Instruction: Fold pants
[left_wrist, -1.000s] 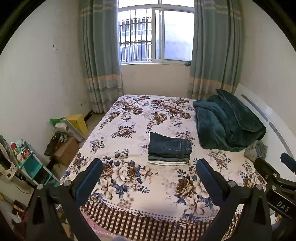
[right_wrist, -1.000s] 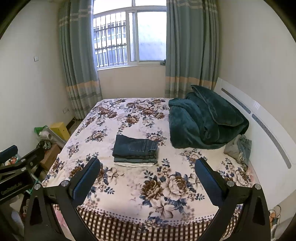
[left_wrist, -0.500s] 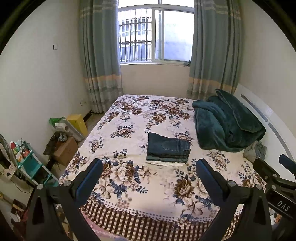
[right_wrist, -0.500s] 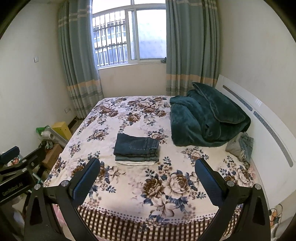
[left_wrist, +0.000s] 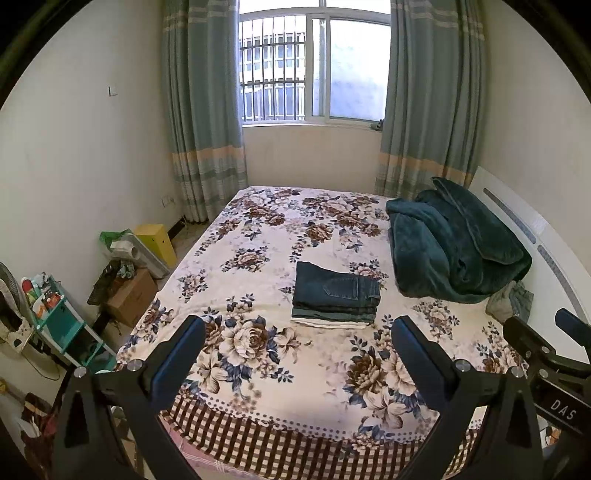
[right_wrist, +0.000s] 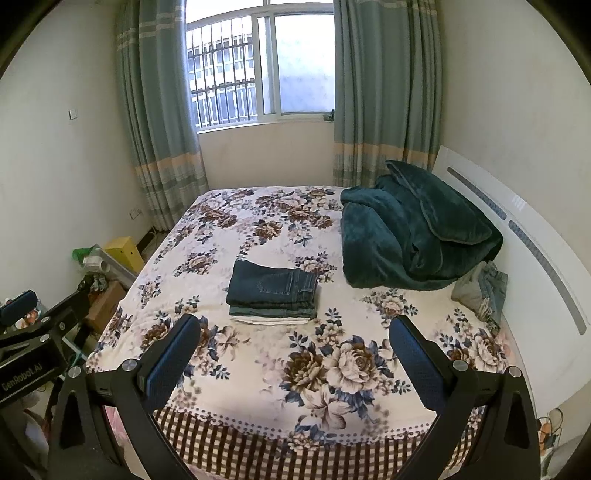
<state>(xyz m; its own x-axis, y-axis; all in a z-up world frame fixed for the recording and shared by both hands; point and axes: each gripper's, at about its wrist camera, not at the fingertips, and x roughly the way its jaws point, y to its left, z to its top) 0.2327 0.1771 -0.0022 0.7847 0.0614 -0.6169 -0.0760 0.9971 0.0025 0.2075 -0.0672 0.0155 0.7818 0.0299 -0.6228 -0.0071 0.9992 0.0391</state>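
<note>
A stack of folded pants (left_wrist: 335, 297), dark blue jeans on top, lies in the middle of the flower-patterned bed (left_wrist: 258, 354); it also shows in the right wrist view (right_wrist: 272, 291). My left gripper (left_wrist: 297, 347) is open and empty, held back above the bed's foot edge, well short of the stack. My right gripper (right_wrist: 293, 345) is open and empty too, at the same distance. The right gripper's body shows at the right edge of the left wrist view (left_wrist: 543, 354), the left one's at the left edge of the right wrist view (right_wrist: 33, 332).
A dark green blanket (left_wrist: 454, 243) is heaped at the bed's right by the white headboard (right_wrist: 535, 251), with a crumpled grey-blue garment (right_wrist: 482, 288) beside it. Boxes (left_wrist: 131, 295), a teal shelf (left_wrist: 59, 325) and clutter line the floor left of the bed.
Both grippers have drawn back a little from the bed and risen slightly; the stack looks smaller and farther. Both stay open and empty.
</note>
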